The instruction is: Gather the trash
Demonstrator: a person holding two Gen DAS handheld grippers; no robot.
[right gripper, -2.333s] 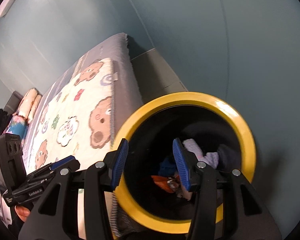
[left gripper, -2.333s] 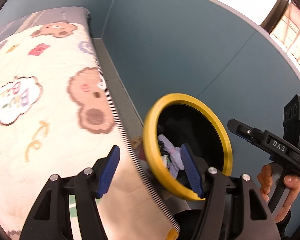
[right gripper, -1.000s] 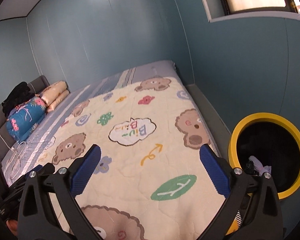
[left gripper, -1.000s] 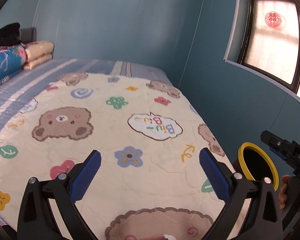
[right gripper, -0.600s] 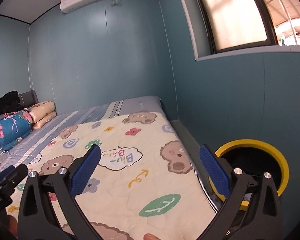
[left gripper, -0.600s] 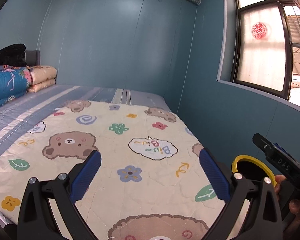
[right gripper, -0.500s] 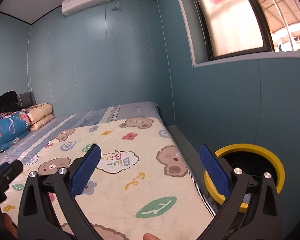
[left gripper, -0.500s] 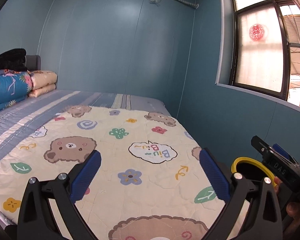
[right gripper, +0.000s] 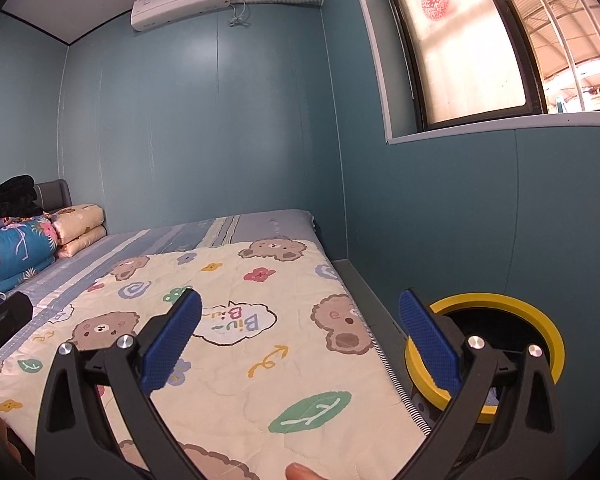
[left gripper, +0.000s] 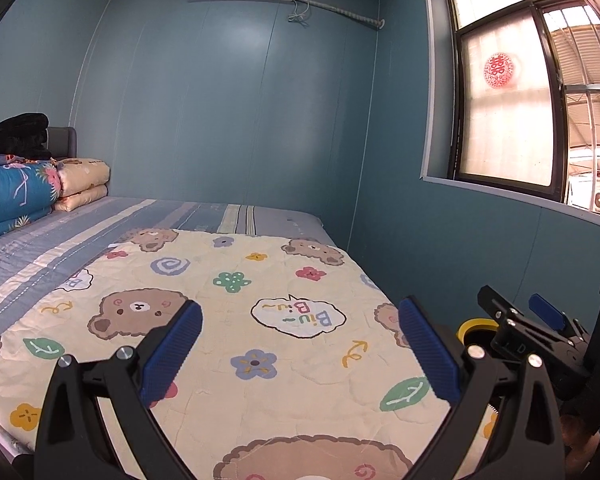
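A black bin with a yellow rim [right gripper: 500, 308] stands on the floor between the bed and the blue wall; in the left wrist view only a sliver of that yellow rim [left gripper: 474, 325] shows behind the other gripper's body. My left gripper [left gripper: 300, 346] is wide open above the cartoon bear quilt [left gripper: 236, 320] with nothing between its blue pads. My right gripper [right gripper: 300, 340] is also wide open and empty, raised over the quilt's right edge [right gripper: 260, 332], its right finger [right gripper: 428, 340] overlapping the bin. I see no loose trash on the quilt.
Folded bedding [left gripper: 24, 192] and a dark garment [left gripper: 16, 136] are piled at the headboard on the left. A window [left gripper: 508, 112] is set in the right wall. A narrow floor strip [right gripper: 364, 292] runs between bed and wall. A fingertip [right gripper: 300, 472] shows at the bottom edge.
Both grippers have lifted away from the bin's mouth and tilted up to face the room; their jaws have opened wide. The bin now sits low at the right.
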